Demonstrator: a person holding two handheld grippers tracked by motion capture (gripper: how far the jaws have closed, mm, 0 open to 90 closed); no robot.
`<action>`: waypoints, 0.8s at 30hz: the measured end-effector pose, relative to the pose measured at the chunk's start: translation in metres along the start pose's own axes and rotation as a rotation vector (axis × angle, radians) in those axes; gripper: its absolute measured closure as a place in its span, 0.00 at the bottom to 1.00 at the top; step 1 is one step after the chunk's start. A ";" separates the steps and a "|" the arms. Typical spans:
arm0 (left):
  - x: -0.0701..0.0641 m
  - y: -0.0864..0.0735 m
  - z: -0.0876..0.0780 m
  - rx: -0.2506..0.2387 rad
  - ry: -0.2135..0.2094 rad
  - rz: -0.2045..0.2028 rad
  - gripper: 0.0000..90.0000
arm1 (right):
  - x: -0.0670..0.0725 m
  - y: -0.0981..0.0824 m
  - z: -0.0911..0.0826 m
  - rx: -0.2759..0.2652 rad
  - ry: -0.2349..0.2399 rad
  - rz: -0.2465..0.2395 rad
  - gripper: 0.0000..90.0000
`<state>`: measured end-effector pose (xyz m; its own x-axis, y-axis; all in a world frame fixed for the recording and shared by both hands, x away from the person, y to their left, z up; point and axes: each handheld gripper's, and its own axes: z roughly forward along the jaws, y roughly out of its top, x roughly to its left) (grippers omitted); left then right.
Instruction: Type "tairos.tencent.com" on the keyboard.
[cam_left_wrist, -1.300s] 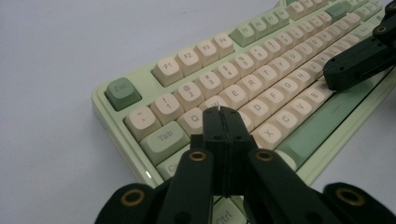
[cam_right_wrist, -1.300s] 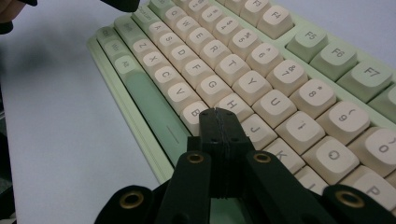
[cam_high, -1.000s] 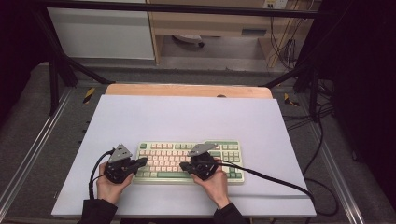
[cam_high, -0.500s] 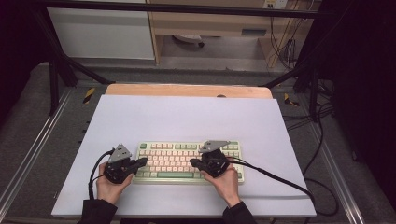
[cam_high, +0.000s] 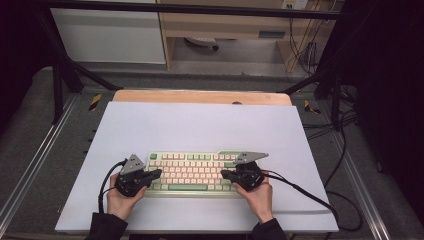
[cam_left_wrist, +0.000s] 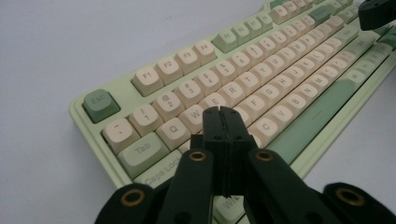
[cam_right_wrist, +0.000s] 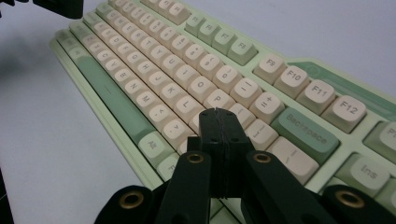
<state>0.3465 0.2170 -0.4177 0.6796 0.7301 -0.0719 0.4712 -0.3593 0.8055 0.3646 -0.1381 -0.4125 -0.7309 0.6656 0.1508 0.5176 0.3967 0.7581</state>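
Pale-green plastic keyboard with cream keys (cam_high: 192, 172) lies on my white tabletop (cam_high: 200, 125), left gripper (cam_left_wrist: 222, 112) and right gripper (cam_right_wrist: 217, 113) both closed empty over it

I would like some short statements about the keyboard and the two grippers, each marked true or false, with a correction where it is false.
1. The keyboard lies on a white sheet. True.
2. The left gripper has its jaws wide open. False: they are shut together, with nothing between them.
3. The right gripper hangs over the keys near Backspace. True.
4. The Esc key is cream like the letter keys. False: it is green.
5. Both grippers are at the left end of the keyboard. False: the left one is at the left end, the right one at the right part.
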 end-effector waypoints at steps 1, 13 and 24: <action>-0.001 0.001 0.001 0.002 -0.002 0.004 1.00 | -0.001 -0.001 -0.001 0.001 -0.003 -0.001 1.00; -0.017 0.005 0.016 0.020 -0.030 0.023 1.00 | -0.010 -0.015 -0.012 0.004 -0.018 0.024 1.00; -0.025 0.006 0.028 0.046 -0.049 0.045 1.00 | -0.012 -0.018 -0.015 0.002 -0.022 0.030 1.00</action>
<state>0.3483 0.1805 -0.4273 0.7267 0.6838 -0.0657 0.4642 -0.4184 0.7807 0.3572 -0.1626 -0.4187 -0.7053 0.6908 0.1590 0.5397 0.3779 0.7523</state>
